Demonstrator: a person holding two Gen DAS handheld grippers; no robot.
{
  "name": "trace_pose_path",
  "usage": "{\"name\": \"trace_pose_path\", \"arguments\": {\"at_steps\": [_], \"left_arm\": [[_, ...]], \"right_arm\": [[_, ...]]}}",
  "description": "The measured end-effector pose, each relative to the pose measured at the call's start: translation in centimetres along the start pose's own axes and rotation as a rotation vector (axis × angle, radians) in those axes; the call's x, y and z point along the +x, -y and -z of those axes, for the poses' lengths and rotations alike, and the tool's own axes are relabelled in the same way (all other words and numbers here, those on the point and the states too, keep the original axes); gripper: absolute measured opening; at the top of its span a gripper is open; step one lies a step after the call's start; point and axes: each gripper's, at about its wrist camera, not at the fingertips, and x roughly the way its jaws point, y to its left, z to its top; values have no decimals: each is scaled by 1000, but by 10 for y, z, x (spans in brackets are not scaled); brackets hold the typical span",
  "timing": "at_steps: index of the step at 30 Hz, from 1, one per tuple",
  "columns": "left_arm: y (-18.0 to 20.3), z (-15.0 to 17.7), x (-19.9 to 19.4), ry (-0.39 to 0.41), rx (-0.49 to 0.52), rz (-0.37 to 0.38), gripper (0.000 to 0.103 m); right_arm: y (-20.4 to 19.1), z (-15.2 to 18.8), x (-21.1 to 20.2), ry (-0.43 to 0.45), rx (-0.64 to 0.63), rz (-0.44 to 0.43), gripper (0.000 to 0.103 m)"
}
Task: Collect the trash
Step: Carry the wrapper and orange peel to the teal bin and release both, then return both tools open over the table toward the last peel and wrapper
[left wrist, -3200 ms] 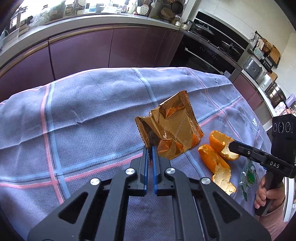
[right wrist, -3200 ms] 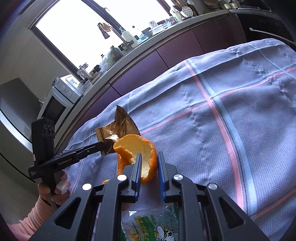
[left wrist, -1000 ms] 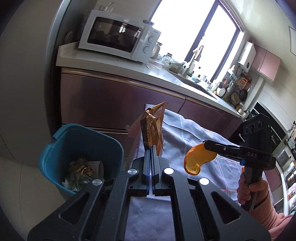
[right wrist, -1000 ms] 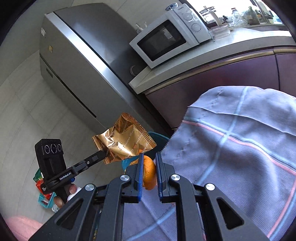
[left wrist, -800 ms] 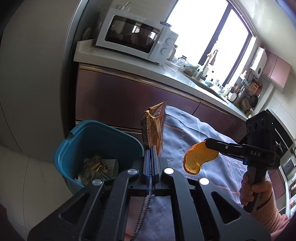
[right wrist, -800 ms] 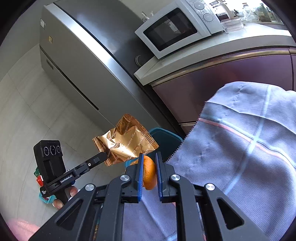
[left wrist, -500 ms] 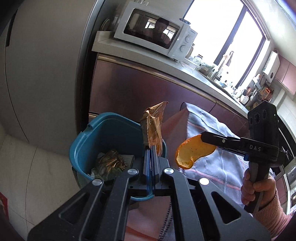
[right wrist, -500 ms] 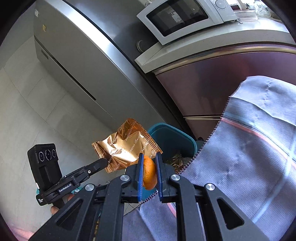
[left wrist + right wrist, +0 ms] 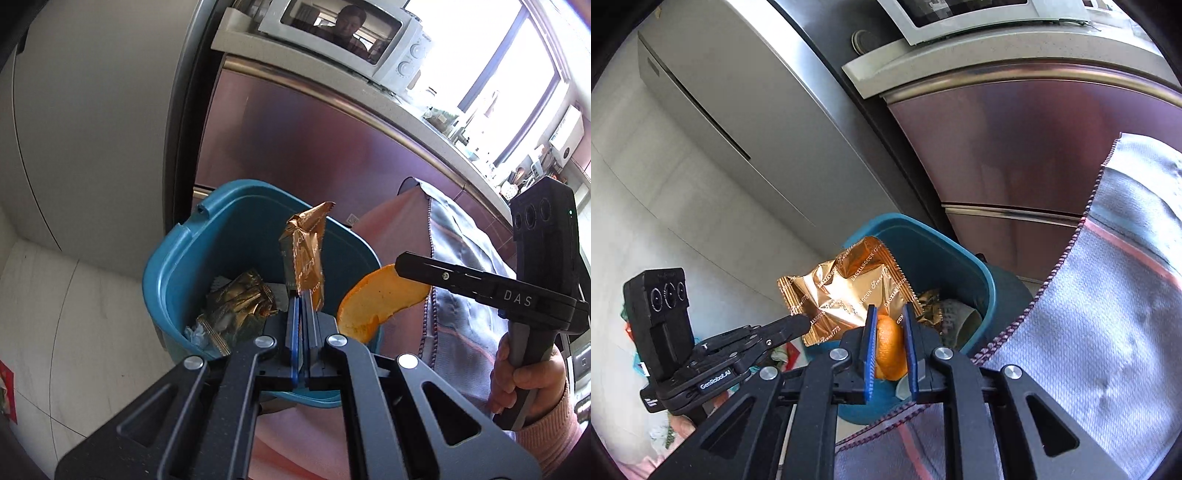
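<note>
My left gripper (image 9: 302, 300) is shut on a gold foil wrapper (image 9: 306, 254) and holds it upright over the open teal trash bin (image 9: 173, 266). In the right wrist view the wrapper (image 9: 849, 288) hangs from the left gripper (image 9: 803, 320) above the bin (image 9: 964, 269). My right gripper (image 9: 889, 314) is shut on a piece of orange peel (image 9: 888, 350), held above the bin's near rim. In the left wrist view the peel (image 9: 376, 304) hangs from the right gripper (image 9: 400, 263) by the bin's right side. Crumpled wrappers (image 9: 236, 306) lie inside the bin.
The bin stands on the floor between a steel fridge (image 9: 746, 122) and the cloth-covered table (image 9: 1108, 350). Purple cabinet fronts (image 9: 295, 140) with a microwave (image 9: 343, 33) on top rise behind it. More litter lies on the floor at the left (image 9: 631, 332).
Both grippers have swung from the table to above the bin and moved closer to it. The wrapper and the peel stay gripped. The bin now fills the middle of both views.
</note>
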Motion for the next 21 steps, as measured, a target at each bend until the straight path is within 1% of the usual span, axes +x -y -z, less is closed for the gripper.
{"name": "trace_pose_path", "arguments": {"at_steps": [3, 5, 9, 13, 17, 19, 20, 21], "left_arm": [[0, 2, 15, -37, -3, 17, 3], [-2, 3, 25, -54, -10, -1, 3], [-2, 9, 37, -80, -17, -12, 3], [8, 12, 35, -63, 7, -11, 4], [25, 12, 23, -21, 49, -3, 8], [37, 12, 15, 6, 76, 13, 9], [44, 11, 11, 20, 94, 20, 12], [47, 13, 4, 34, 112, 26, 18]], "right_arm": [[0, 1, 4, -1, 1, 26, 18], [1, 3, 4, -1, -1, 27, 19], [3, 8, -2, 7, -4, 16, 21], [7, 13, -14, 25, 2, 2, 23], [8, 16, -33, 60, 5, -16, 24], [7, 18, -44, 83, 2, -25, 28], [6, 20, -52, 95, -3, -30, 28], [6, 23, -60, 109, -9, -29, 29]]}}
